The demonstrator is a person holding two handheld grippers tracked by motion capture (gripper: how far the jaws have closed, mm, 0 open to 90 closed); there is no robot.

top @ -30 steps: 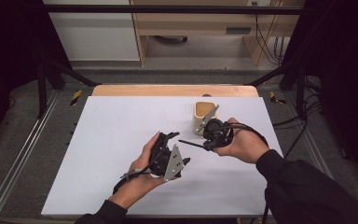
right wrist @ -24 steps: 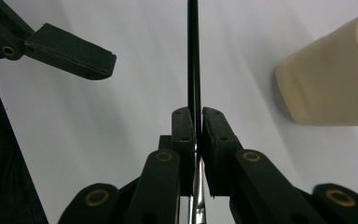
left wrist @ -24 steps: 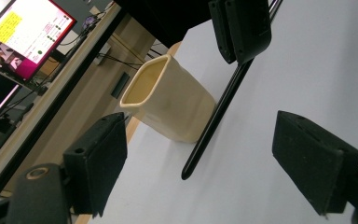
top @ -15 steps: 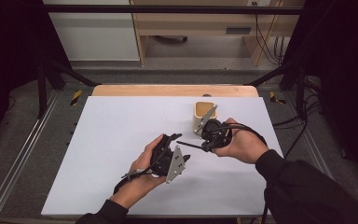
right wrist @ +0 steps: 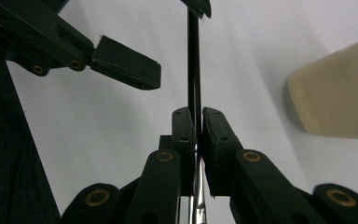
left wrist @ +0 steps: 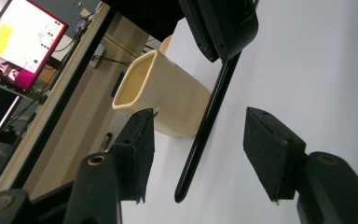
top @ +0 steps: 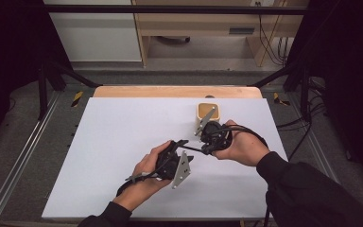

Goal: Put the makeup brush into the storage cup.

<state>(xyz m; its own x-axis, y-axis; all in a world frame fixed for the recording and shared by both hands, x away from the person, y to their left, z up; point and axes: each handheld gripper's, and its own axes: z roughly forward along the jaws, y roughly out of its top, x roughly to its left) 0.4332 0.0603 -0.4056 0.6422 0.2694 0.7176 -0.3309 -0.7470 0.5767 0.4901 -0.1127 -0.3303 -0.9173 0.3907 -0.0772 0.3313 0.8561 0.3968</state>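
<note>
My right gripper (right wrist: 195, 122) pinches a thin black stick (left wrist: 205, 133) beside the cream square plastic cup (left wrist: 161, 95). My left gripper (left wrist: 196, 154) has just been closing, half open around the stick, pads apart from it.

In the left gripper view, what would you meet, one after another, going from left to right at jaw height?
Left jaw pad → cream container → black rod → right jaw pad.
</note>
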